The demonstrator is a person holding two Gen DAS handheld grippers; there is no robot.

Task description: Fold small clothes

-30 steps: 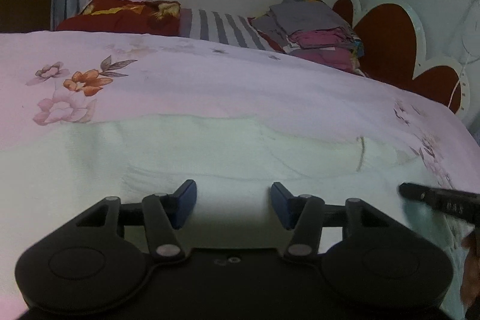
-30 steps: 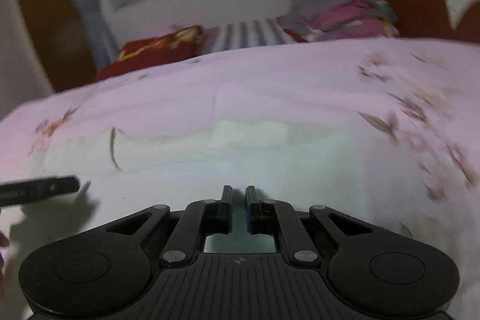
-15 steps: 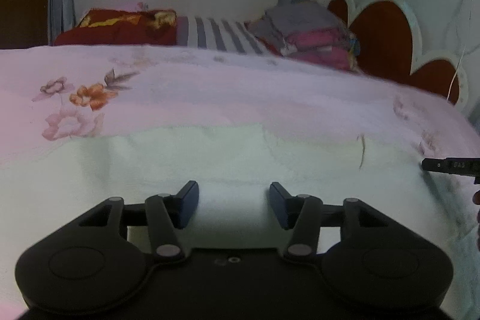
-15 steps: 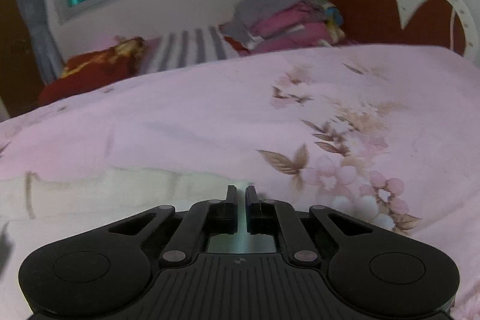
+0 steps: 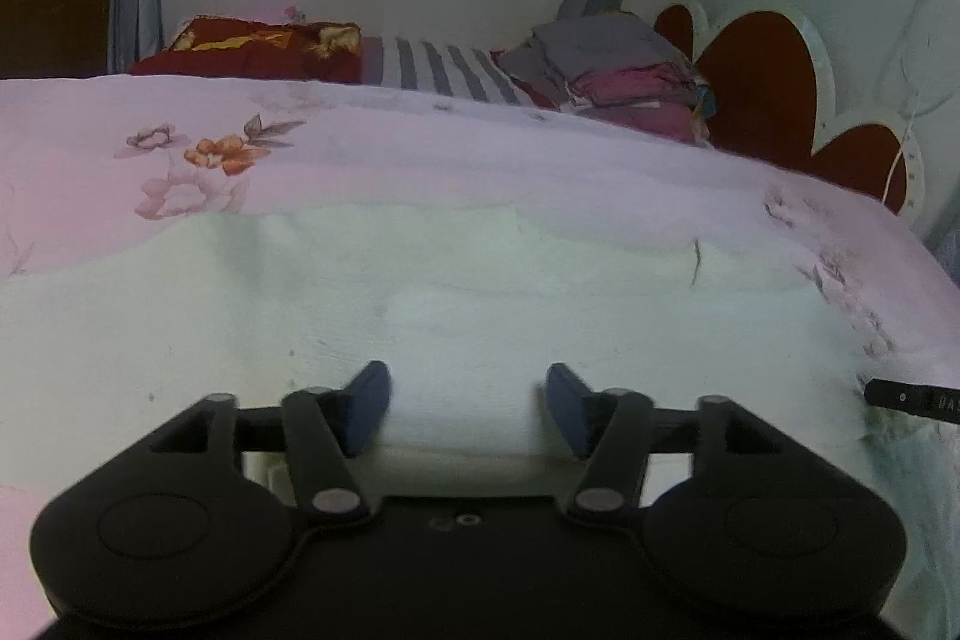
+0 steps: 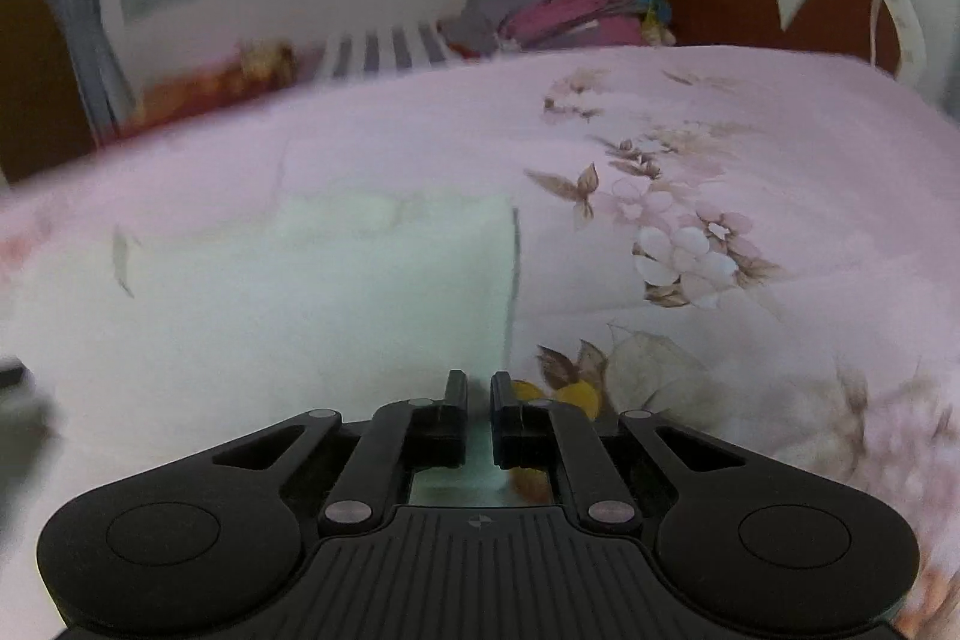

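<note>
A pale white-green garment (image 5: 420, 304) lies spread flat on the pink floral bedsheet (image 5: 420, 160). My left gripper (image 5: 467, 409) is open just above the garment's near part, with cloth between and under its blue pads. My right gripper (image 6: 478, 400) is shut on the garment's near right corner; the garment (image 6: 336, 280) stretches away to the left, its right edge running straight up from the jaws. A fingertip of the right gripper (image 5: 912, 399) shows at the left wrist view's right edge.
A stack of folded clothes (image 5: 618, 82) and a striped pillow (image 5: 444, 67) sit at the far side by the red heart-shaped headboard (image 5: 762, 82). A red patterned pillow (image 5: 252, 46) lies below the window. Floral sheet (image 6: 690, 244) stretches right of the garment.
The right gripper has swung right along the garment to its right corner, still shut. The left gripper has stayed open and moved slightly forward over the cloth.
</note>
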